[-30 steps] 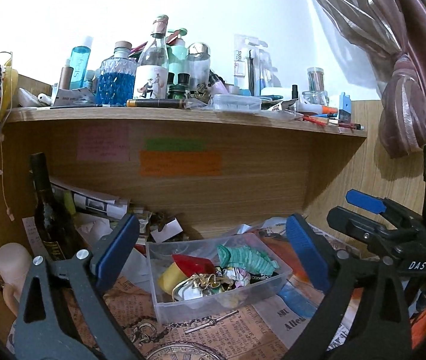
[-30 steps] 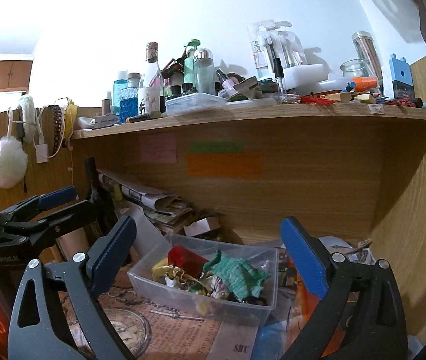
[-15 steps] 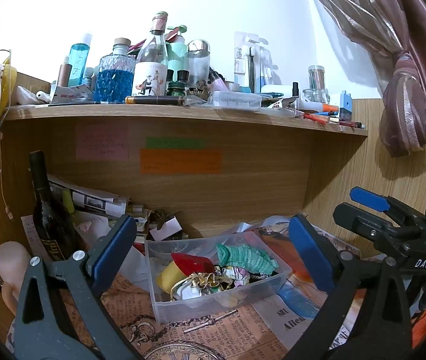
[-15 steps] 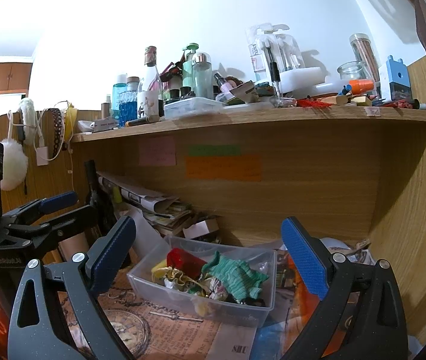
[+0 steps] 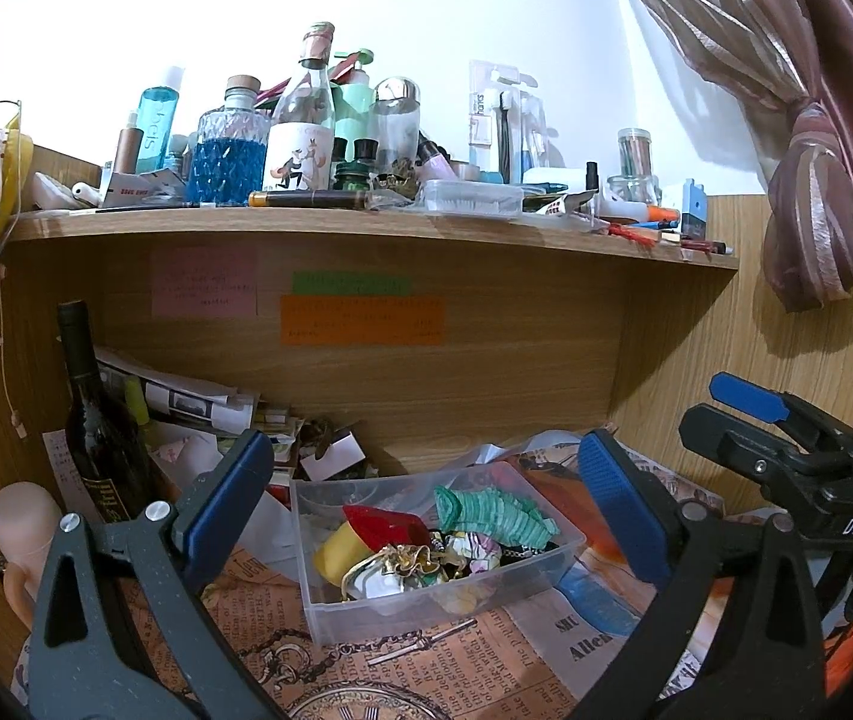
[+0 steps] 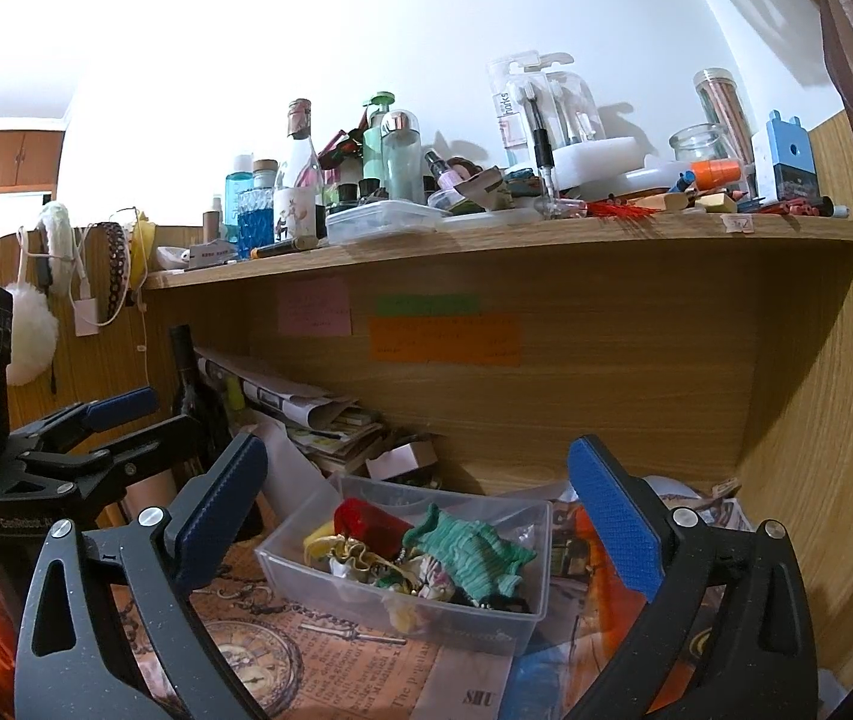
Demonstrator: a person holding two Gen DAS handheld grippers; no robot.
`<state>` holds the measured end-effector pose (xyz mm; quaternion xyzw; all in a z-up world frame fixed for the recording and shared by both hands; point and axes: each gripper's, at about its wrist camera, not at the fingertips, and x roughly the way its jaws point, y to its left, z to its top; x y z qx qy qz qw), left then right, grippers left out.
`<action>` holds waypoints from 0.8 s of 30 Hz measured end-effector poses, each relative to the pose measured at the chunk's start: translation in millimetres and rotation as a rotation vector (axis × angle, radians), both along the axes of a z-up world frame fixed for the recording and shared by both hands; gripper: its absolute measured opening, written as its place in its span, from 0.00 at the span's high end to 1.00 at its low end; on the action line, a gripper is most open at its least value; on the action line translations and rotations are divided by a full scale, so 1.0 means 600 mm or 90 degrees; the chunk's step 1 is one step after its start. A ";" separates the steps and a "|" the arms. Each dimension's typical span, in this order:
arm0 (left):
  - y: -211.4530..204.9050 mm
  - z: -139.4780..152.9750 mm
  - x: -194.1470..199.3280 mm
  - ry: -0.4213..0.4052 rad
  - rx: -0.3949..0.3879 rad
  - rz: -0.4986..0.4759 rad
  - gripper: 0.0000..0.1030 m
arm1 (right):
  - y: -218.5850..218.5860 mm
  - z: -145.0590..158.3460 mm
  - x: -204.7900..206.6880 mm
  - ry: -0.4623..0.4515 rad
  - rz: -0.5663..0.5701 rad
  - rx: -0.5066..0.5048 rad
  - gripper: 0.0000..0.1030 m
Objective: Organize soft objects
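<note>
A clear plastic bin sits on the newspaper-covered desk under the shelf. It holds soft items: a green ruffled scrunchie, a red piece, a yellow piece and a gold-trimmed one. My left gripper is open and empty, held back from the bin, its jaws framing it. My right gripper is open and empty too, also short of the bin. Each gripper shows in the other's view, the right one and the left one.
A dark wine bottle and stacked papers stand at the back left. The wooden shelf above is crowded with bottles and jars. A curtain hangs at the right. A metal chain lies before the bin.
Both views have shifted slightly, the scene sitting a little lower than before. Both grippers stay open and empty. The bin's contents have not moved.
</note>
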<state>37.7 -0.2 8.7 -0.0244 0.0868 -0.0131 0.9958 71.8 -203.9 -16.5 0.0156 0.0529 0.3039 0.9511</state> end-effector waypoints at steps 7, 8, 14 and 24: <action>-0.003 -0.001 -0.002 0.000 0.001 0.001 0.00 | 0.001 0.001 -0.003 -0.001 -0.003 -0.002 0.02; -0.003 -0.001 -0.002 0.001 0.001 0.002 0.00 | 0.001 0.001 -0.003 -0.001 -0.002 -0.002 0.02; 0.001 -0.003 -0.001 0.004 -0.005 0.001 0.00 | 0.003 0.002 -0.004 0.000 0.000 -0.001 0.02; 0.005 -0.004 0.001 0.006 -0.004 -0.003 0.00 | 0.008 0.000 -0.005 -0.001 -0.001 -0.002 0.01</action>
